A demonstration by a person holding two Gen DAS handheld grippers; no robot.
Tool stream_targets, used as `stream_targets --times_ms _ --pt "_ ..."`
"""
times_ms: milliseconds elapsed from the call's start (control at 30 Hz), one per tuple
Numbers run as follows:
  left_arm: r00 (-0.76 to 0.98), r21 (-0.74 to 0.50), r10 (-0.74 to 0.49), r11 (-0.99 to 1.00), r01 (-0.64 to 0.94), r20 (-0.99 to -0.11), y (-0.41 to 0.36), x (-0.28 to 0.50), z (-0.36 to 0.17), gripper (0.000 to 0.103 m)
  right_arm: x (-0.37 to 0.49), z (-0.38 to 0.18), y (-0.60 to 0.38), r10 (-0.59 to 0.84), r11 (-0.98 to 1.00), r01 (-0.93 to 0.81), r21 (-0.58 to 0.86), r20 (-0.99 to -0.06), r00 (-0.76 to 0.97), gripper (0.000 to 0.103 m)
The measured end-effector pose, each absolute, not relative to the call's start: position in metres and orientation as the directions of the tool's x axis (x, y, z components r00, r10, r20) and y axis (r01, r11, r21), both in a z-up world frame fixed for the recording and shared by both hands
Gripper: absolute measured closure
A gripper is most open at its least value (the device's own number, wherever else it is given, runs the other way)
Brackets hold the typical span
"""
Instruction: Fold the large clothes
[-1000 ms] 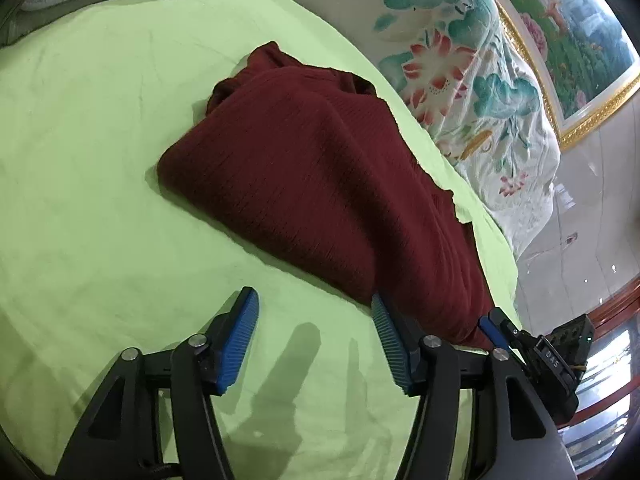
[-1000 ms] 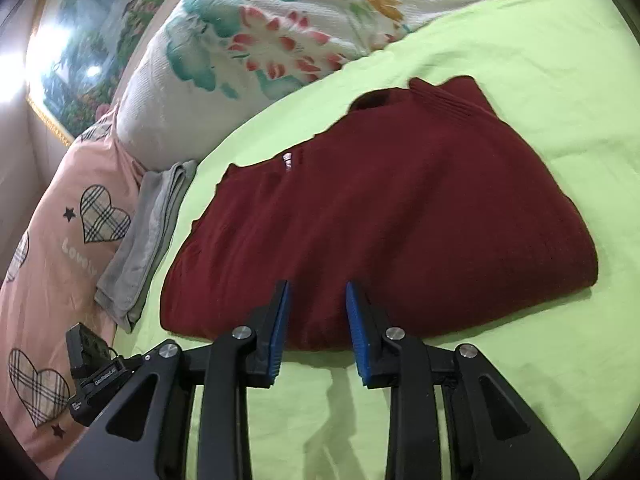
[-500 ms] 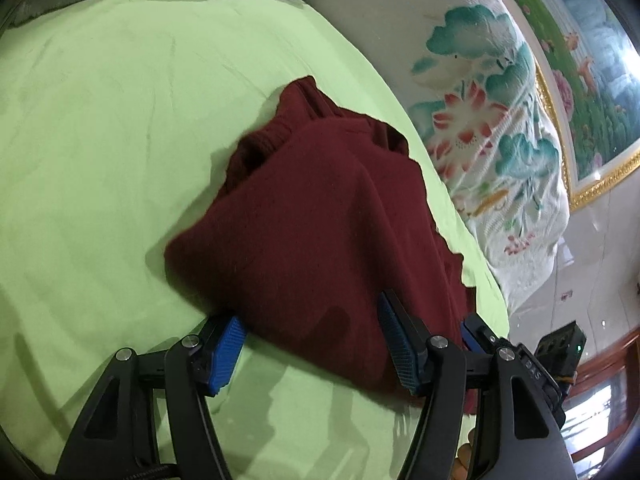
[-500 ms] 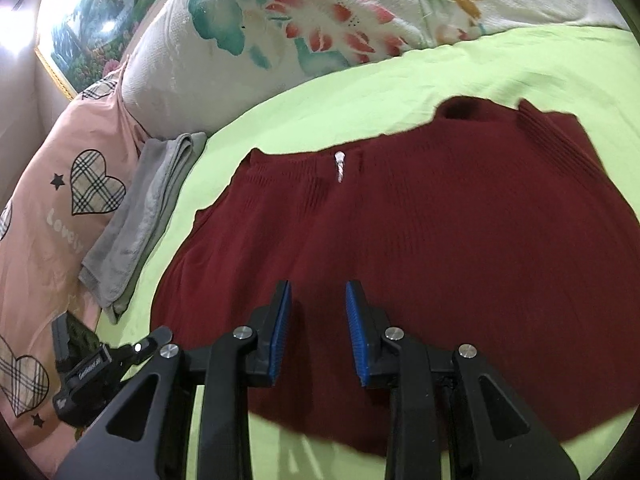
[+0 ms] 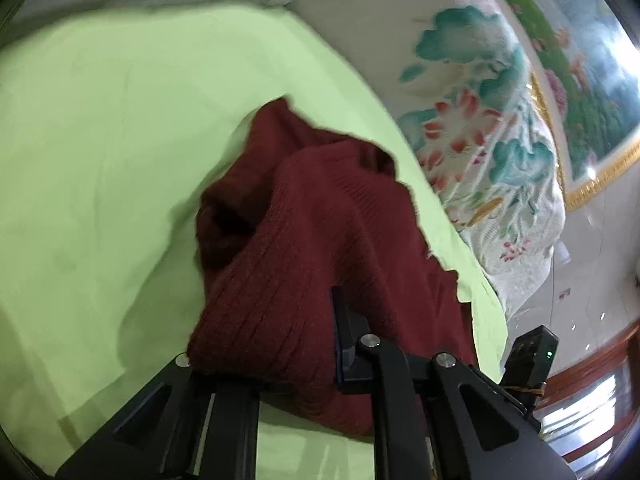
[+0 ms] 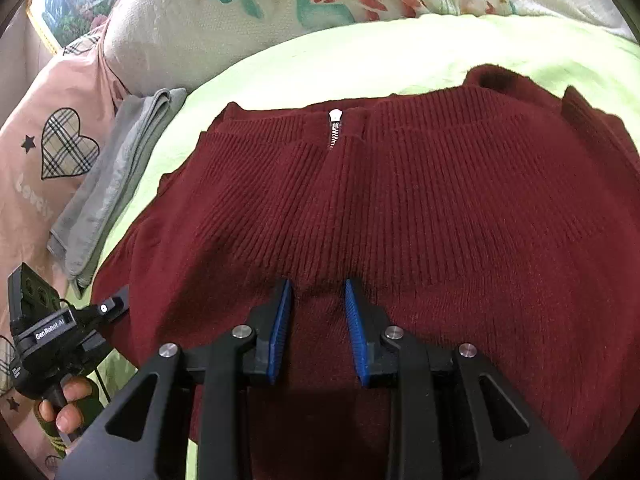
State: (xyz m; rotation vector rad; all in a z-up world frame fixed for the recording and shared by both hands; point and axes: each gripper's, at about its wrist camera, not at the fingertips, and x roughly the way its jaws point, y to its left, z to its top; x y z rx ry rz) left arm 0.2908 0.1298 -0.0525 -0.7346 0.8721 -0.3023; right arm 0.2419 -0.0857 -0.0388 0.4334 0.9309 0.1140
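A dark red ribbed sweater with a small zip lies on a lime green bed sheet. My left gripper has its jaws closing on the sweater's near corner. The cloth bunches up between them and hides one finger. In the right wrist view this gripper's tip sits at the sweater's left edge, held by a hand. My right gripper hangs over the middle of the sweater with a narrow gap between its blue pads. Nothing is pinched there.
A floral pillow and a pink pillow with checked hearts line the bed's far side. Beside them lies a folded grey cloth. A gold-framed painting hangs past the pillow; tiled floor shows beyond the bed edge.
My left gripper slid onto the sweater's corner and its jaws came together on it, bunching the cloth upward. My right gripper moved forward over the sweater with its gap unchanged.
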Motion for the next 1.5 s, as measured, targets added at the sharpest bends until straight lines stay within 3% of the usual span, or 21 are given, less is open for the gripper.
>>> stream_targets --times_ms 233,300,400,467,500,567,600,700,833,1033,1133,1367,1500 --pt "0.638 -0.637 -0.594 0.744 0.203 -0.490 0.073 0.285 0.022 0.096 0.240 -0.041 -0.098 0.347 0.859 0.102 0.502 -0.718 0.603 0.075" --pt "0.614 -0.612 -0.632 0.737 0.288 -0.472 0.045 0.282 0.040 0.096 0.235 -0.041 -0.116 0.437 0.778 0.112 0.618 -0.662 0.609 0.074" --pt "0.561 -0.527 -0.671 0.736 0.425 -0.485 -0.010 0.276 0.057 0.096 0.212 -0.048 -0.169 0.581 0.495 0.134 0.858 -0.442 0.683 0.074" --pt "0.494 -0.479 -0.695 0.718 0.505 -0.522 -0.053 0.272 0.051 0.096 0.191 -0.053 -0.207 0.581 0.327 0.124 0.937 -0.303 0.755 0.072" --pt "0.468 -0.459 -0.694 0.716 0.525 -0.547 -0.070 0.271 0.043 0.096 0.184 -0.054 -0.220 0.570 0.298 0.129 0.946 -0.284 0.771 0.070" --pt "0.423 -0.425 -0.680 0.718 0.552 -0.599 -0.099 0.269 0.023 0.096 0.175 -0.054 -0.237 0.550 0.283 0.137 0.949 -0.278 0.788 0.049" --pt "0.402 -0.408 -0.666 0.722 0.559 -0.628 -0.111 0.268 0.011 0.096 0.172 -0.055 -0.243 0.556 0.263 0.123 0.957 -0.255 0.791 0.049" --pt "0.380 -0.385 -0.642 0.732 0.562 -0.665 -0.124 0.263 -0.008 0.097 0.172 -0.053 -0.247 0.574 0.259 0.126 0.958 -0.258 0.777 0.048" --pt "0.418 -0.325 -0.611 0.751 0.575 -0.672 -0.127 0.257 -0.003 0.096 0.181 -0.045 -0.244 0.592 0.304 0.113 0.946 -0.281 0.756 0.039" --pt "0.457 -0.241 -0.571 0.765 0.597 -0.682 -0.133 0.247 -0.002 0.096 0.224 -0.027 -0.225 0.538 0.565 0.160 0.809 -0.509 0.672 0.040" --pt "0.465 -0.224 -0.560 0.770 0.597 -0.686 -0.136 0.245 0.000 0.096 0.241 -0.025 -0.218 0.512 0.641 0.166 0.750 -0.578 0.636 0.084" --pt "0.466 -0.236 -0.627 0.720 0.653 -0.624 -0.164 0.238 0.035 0.096 0.215 0.029 -0.248 0.483 0.689 0.011 0.725 -0.471 0.738 0.087" --pt "0.389 -0.275 -0.643 0.689 0.671 -0.660 -0.201 0.245 0.012 0.096 0.203 0.010 -0.277 0.412 0.725 0.111 0.680 -0.557 0.721 0.087"
